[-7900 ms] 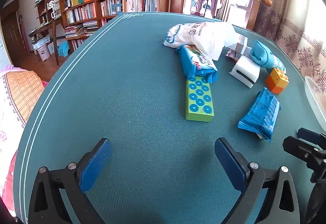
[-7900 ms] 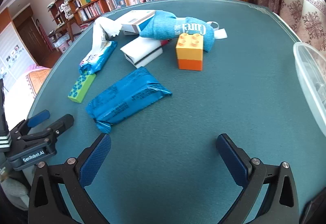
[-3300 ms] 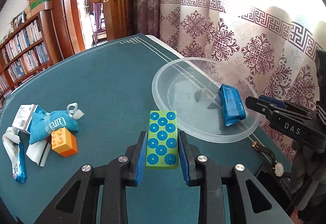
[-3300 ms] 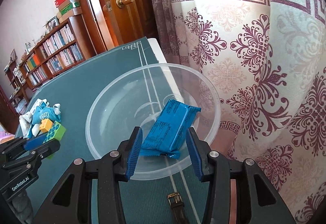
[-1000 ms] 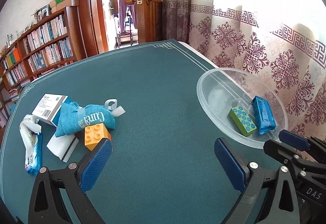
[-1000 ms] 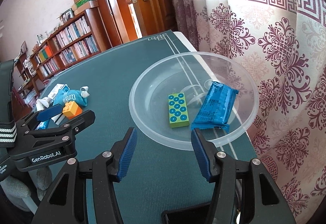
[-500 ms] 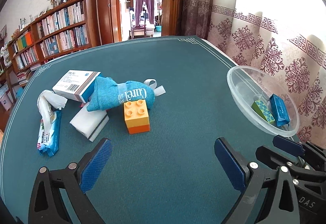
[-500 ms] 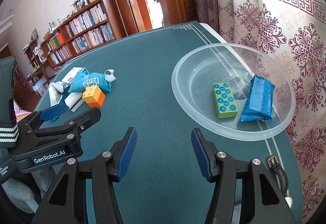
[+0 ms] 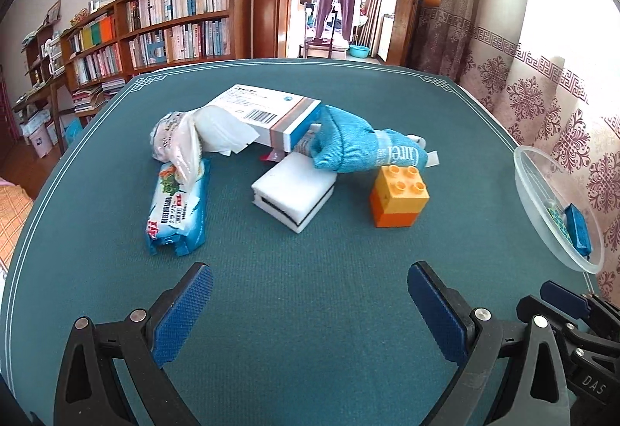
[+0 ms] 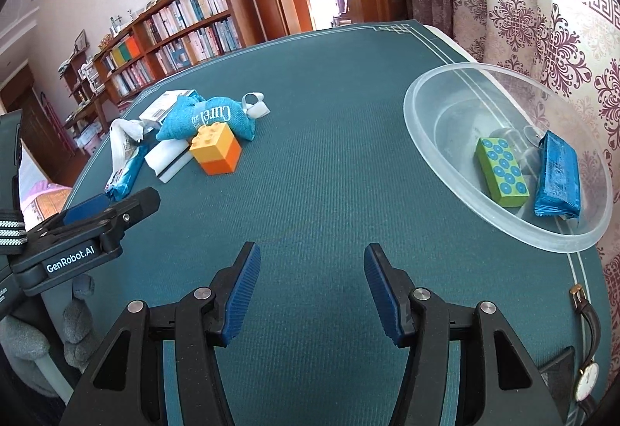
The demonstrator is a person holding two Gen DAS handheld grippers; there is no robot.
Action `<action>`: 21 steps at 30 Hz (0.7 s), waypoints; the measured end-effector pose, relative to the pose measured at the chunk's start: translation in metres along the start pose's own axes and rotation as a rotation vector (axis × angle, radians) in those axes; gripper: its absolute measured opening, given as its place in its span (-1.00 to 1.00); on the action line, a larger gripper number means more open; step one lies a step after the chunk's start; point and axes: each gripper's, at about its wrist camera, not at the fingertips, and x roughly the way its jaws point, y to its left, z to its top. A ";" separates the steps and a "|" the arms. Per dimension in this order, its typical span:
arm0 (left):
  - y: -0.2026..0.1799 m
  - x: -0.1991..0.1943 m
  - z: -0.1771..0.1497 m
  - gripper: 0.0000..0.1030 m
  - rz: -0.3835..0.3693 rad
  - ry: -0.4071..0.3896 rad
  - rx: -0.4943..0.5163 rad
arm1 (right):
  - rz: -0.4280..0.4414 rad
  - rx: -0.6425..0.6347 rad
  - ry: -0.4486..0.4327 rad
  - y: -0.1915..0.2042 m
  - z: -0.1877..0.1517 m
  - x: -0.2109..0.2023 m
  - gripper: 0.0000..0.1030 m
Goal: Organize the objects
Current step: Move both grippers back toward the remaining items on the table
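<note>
- The left gripper [image 9: 310,313] is spread wide and holds nothing; it hangs over the green counter [image 9: 310,368], pointing at the pile of things.
- The right gripper [image 10: 310,294] is also spread, less wide, and empty, over the counter near the bowl [image 10: 430,139].
- The bowl stands at the counter's right edge, by the curtain [image 10: 542,19]. Inside lie the green block [image 10: 502,171] and the blue packet [image 10: 558,174], side by side.
- The pile is well apart from the bowl. The orange brick [image 9: 398,196] stands upright, just beside the white sponge [image 9: 292,193].
- The blue cloth [image 9: 360,149] lies behind the brick and partly on the sponge, against the box [image 9: 267,116].
- The wipes pack [image 9: 176,213] lies left of the sponge, with a white bag [image 9: 182,139] on its far end.
- A watch [image 10: 587,360] lies at the counter's near right corner.
</note>
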 end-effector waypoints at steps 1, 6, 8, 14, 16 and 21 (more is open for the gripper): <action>0.005 0.001 0.000 0.99 0.009 0.001 -0.010 | 0.001 -0.003 0.003 0.002 0.000 0.001 0.11; 0.032 0.002 0.002 0.99 0.060 -0.001 -0.050 | 0.008 -0.018 0.018 0.011 -0.002 0.006 0.12; 0.044 0.003 0.004 0.99 0.085 -0.003 -0.066 | 0.011 -0.026 0.023 0.014 -0.003 0.008 0.11; 0.070 0.015 0.012 0.99 0.143 0.012 -0.100 | 0.020 -0.036 0.029 0.021 -0.002 0.010 0.11; 0.078 0.018 0.014 0.99 0.157 0.017 -0.110 | 0.022 -0.040 0.031 0.022 -0.002 0.011 0.11; 0.088 0.027 0.022 0.99 0.171 0.018 -0.126 | 0.025 -0.044 0.038 0.023 -0.001 0.014 0.11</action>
